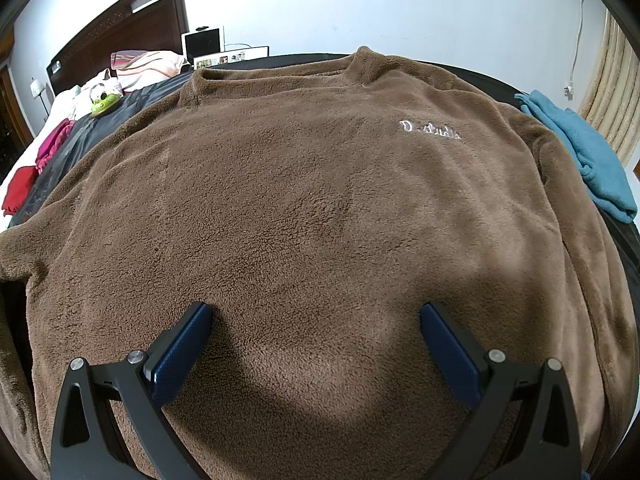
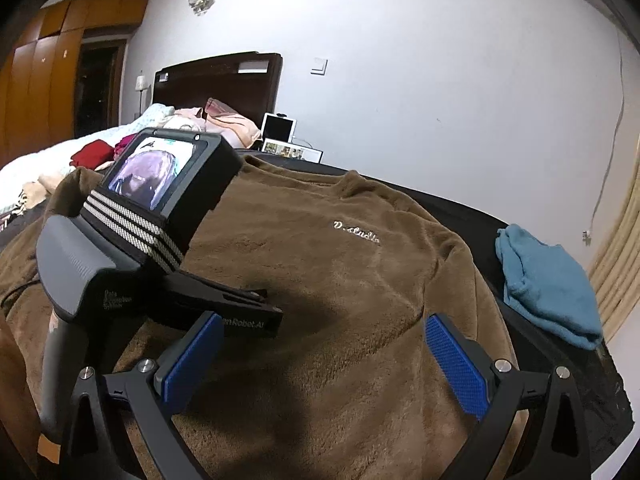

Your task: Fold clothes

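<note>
Lying flat: sweater (image 1: pixel 304 208), spread across the dark table (image 2: pixel 500 216), collar toward its far edge
Left gripper (image 1: pixel 316 312): jaws released, over the sweater's near hem
Right gripper (image 2: pixel 324 328): jaws released, empty
Right edge: blue cloth (image 2: pixel 548 284), folded

White walls (image 2: pixel 420 80) enclose a bed with a dark wooden headboard (image 2: pixel 218 82) (orange-brown wardrobes (image 2: pixel 36 68) stand beyond).

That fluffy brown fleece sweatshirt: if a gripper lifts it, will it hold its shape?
Probably not. The brown fleece sweatshirt drapes limply over the table edges, so it would likely sag. Its thick pile suggests it is bulky, and unlikely to slip from the pads.
</note>
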Available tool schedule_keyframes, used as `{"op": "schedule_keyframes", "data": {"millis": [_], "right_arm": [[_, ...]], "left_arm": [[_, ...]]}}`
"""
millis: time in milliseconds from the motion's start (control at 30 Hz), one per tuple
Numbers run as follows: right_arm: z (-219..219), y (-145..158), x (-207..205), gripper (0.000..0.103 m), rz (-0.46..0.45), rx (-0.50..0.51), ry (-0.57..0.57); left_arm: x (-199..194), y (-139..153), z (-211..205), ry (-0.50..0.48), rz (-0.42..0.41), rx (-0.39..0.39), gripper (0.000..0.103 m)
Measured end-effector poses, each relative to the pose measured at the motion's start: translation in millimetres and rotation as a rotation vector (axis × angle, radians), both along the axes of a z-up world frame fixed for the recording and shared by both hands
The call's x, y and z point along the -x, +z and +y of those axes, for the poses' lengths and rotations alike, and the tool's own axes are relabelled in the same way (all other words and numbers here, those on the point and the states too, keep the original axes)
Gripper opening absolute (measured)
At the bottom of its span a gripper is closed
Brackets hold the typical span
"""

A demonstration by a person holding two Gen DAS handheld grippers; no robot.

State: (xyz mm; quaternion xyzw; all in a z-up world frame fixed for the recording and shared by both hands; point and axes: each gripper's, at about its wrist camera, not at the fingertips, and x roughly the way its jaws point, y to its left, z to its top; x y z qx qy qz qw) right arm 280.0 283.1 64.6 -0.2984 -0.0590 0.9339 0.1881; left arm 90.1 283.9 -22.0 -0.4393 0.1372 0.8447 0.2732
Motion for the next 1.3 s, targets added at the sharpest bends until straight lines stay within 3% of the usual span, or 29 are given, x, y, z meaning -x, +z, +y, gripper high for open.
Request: {"op": "schedule_keyframes", "data": {"millis": [333,567,900,1300], "right_arm": [[4.5,-6.3,0.0,0.103,-0.044,0.077,0.004],[10.4,-5.9,4.0,0.103,-0.079,0.079,-0.024],[26.3,7.7,0.3,0.103,-0.037,0.075,-0.067],[25.1,-0.6,6.0,0.103,-0.06,0.092,-0.059]], "left_arm": [[1.7,-0.7,0.0,0.0,0.001,0.001,0.103],[2.5,-1.0,-0.4,0.001,0.0,0.0,0.103],[2.0,-0.9,0.6,0.001,0.001,0.0,0.103],[1.9,-0.7,0.5,0.001,0.001,0.0,0.103]]}}
